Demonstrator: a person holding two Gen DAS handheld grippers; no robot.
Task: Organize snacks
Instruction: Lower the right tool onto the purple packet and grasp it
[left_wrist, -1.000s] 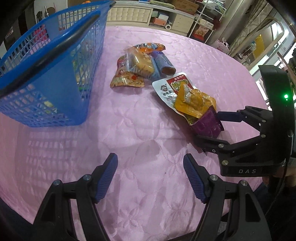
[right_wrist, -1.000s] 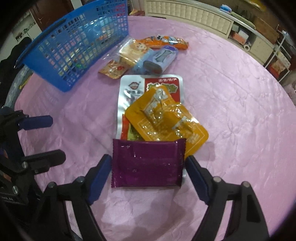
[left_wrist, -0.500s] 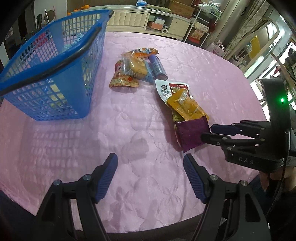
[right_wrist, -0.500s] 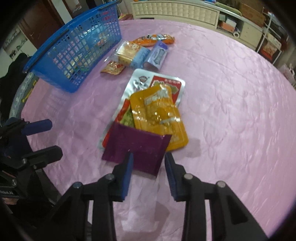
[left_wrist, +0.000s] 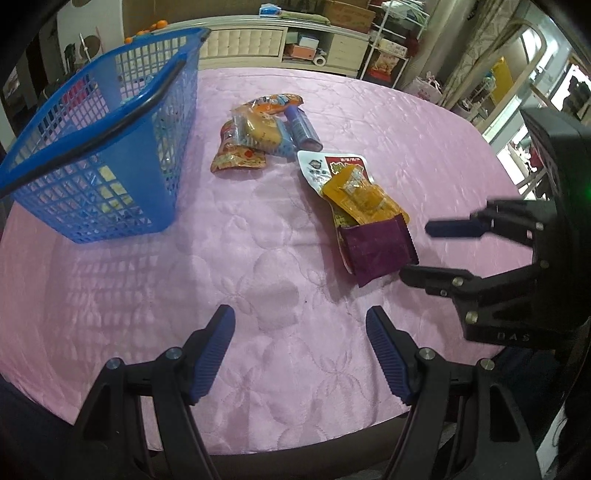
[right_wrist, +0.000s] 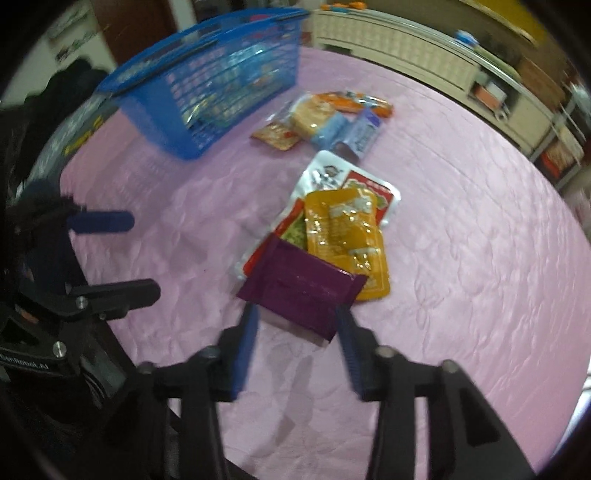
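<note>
The purple packet lies flat on the pink tablecloth straight ahead of the right gripper, its near edge reaching in between the two blue pads; the jaws are opening and neither pad presses on it, so nothing is gripped; the picture is blurred here, so whether a pad brushes the wrapper cannot be told. Just beyond the packet, farther from the fingers, an orange pouch overlaps its far edge, and both rest on a larger silver and red bag. Farther ahead and slightly to the right sits a small heap of snacks, well apart from the first pile; ahead and to the left of that stands the blue basket with packets showing through its mesh. The left gripper hangs over bare cloth with its jaws spread wide and nothing between them; from it the purple packet lies ahead and to the right, the basket ahead and to the left.
</note>
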